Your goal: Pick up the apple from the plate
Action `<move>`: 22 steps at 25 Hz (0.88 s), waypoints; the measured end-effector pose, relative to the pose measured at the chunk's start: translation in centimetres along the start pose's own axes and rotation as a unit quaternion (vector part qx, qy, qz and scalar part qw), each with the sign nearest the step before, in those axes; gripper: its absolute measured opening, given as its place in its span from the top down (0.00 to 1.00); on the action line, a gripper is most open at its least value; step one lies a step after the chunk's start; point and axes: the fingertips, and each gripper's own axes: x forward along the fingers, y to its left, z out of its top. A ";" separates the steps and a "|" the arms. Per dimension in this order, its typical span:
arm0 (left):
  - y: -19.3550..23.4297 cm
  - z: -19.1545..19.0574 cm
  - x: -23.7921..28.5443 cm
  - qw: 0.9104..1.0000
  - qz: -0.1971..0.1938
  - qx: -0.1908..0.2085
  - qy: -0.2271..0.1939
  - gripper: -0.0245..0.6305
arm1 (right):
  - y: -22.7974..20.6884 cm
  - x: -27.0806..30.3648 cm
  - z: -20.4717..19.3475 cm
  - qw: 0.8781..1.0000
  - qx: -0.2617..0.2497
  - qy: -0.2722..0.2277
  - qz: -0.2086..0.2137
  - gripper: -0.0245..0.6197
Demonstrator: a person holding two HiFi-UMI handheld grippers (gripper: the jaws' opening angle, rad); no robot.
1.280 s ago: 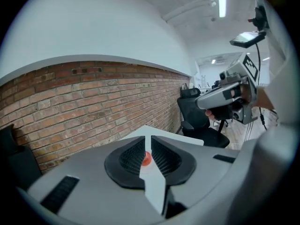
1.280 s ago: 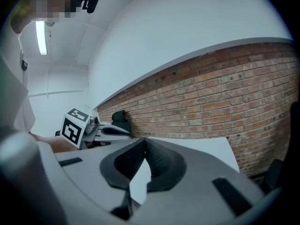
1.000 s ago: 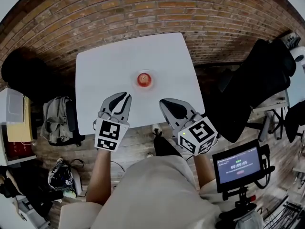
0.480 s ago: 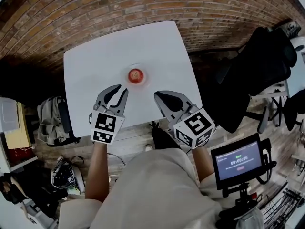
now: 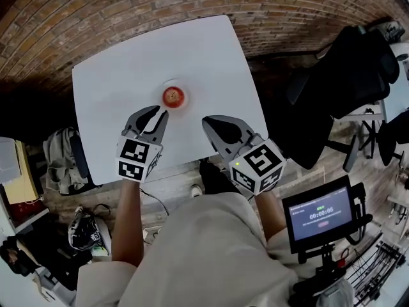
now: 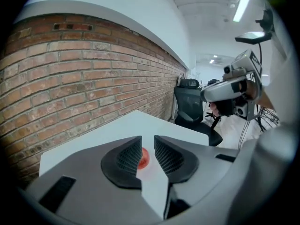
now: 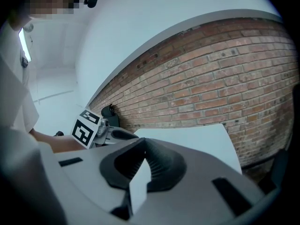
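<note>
A red apple (image 5: 172,96) sits on a small white plate (image 5: 161,102) near the middle of the white table (image 5: 115,75). My left gripper (image 5: 160,112) hovers just short of the apple, on its near-left side. Its jaws stand slightly apart with nothing between them. In the left gripper view the apple (image 6: 144,157) shows through the narrow gap of that left gripper (image 6: 147,146). My right gripper (image 5: 208,121) is over the table's near right part, away from the apple. In the right gripper view the right gripper (image 7: 144,146) has its tips touching and holds nothing.
A black office chair (image 5: 339,75) stands right of the table. A small monitor on a stand (image 5: 319,215) is at the lower right. A grey backpack (image 5: 61,162) lies on the floor at the left. A brick wall (image 5: 128,5) runs behind the table.
Both grippers have moved forward over the table towards the apple. The left jaws, closed a second ago, now show a small gap.
</note>
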 end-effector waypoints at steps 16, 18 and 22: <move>2.3 -4.7 5.8 0.997 -0.017 0.020 0.073 0.74 | -2.3 1.5 -2.3 0.999 0.032 0.024 -0.019 0.96; 2.4 -5.3 6.3 0.996 -0.022 0.021 0.081 0.74 | -2.4 1.8 -2.5 0.999 0.034 0.027 -0.019 0.96; 2.7 -6.3 7.1 0.995 -0.028 0.025 0.095 0.74 | -2.8 2.2 -3.0 0.998 0.038 0.035 -0.021 0.96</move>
